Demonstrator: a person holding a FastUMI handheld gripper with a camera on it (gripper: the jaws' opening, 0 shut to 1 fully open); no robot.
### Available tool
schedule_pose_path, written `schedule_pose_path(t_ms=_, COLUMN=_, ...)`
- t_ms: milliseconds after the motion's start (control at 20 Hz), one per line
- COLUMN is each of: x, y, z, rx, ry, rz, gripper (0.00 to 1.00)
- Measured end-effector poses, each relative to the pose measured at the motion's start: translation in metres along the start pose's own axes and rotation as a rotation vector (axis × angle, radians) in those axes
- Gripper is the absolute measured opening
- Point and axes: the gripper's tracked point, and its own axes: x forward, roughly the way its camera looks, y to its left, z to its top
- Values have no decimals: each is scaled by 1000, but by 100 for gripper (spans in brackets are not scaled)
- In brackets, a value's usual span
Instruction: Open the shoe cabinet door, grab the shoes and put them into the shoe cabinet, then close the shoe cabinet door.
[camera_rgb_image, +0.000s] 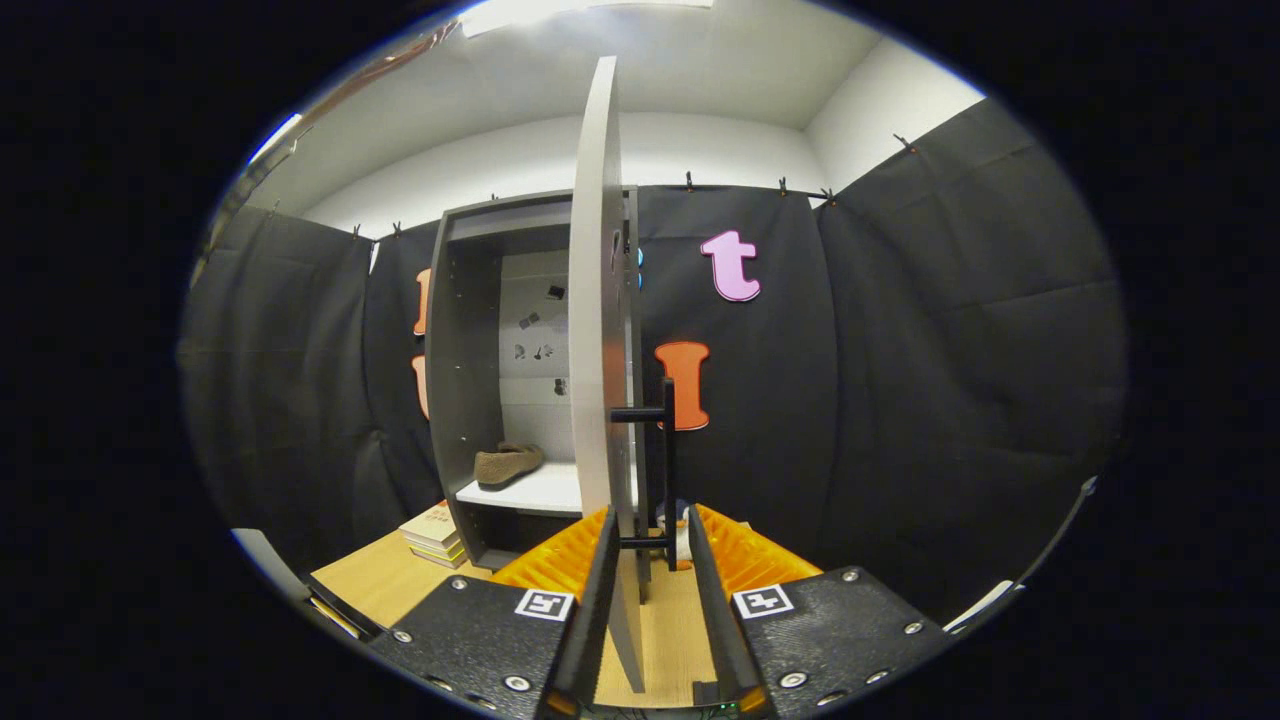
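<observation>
Directly ahead of us, the shoe cabinet door (598, 300) stands edge-on, swung wide open, its tall thin edge running straight up from between the fingers of our hand-held gripper (648, 590). The fingers sit apart, one on each side of the door's lower edge, and we cannot tell whether either one touches it. They clamp on nothing. A dark bar handle (667, 470) stands upright on the door's right face, just beyond the right finger. To the left of the door, farther away, the shoe cabinet (470, 380) is open, and a brown shoe (507, 463) lies on its pale shelf (530, 490), long axis running left to right. A small stack of books (432, 535) rests on the desk (380, 580) near the cabinet's left foot. We judge that the shoe is already stowed and that closing remains. That move would turn on pushing the door leftward toward the cabinet, since the door's long axis is vertical and it lies straight ahead.
</observation>
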Motion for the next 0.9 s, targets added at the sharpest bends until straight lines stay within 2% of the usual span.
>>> schedule_pose_path(t_ms=100, x=-10, y=14, z=1, rx=-4, ry=-5, rz=-24, gripper=51)
schedule_pose_path(t_ms=200, x=-18, y=31, z=-1, rx=-11, ry=-3, rz=-42, gripper=54)
schedule_pose_path(t_ms=300, x=-21, y=59, z=-5, rx=-5, ry=1, rz=-32, gripper=62)
schedule_pose_path(t_ms=500, x=-23, y=105, z=-25, rx=-11, ry=6, rz=-35, gripper=82)
schedule_pose_path(t_ms=750, x=-17, y=151, z=-48, rx=-19, ry=12, rz=-25, gripper=88)
schedule_pose_path(t_ms=900, x=4, y=170, z=-65, rx=2, ry=25, rz=-12, gripper=89)
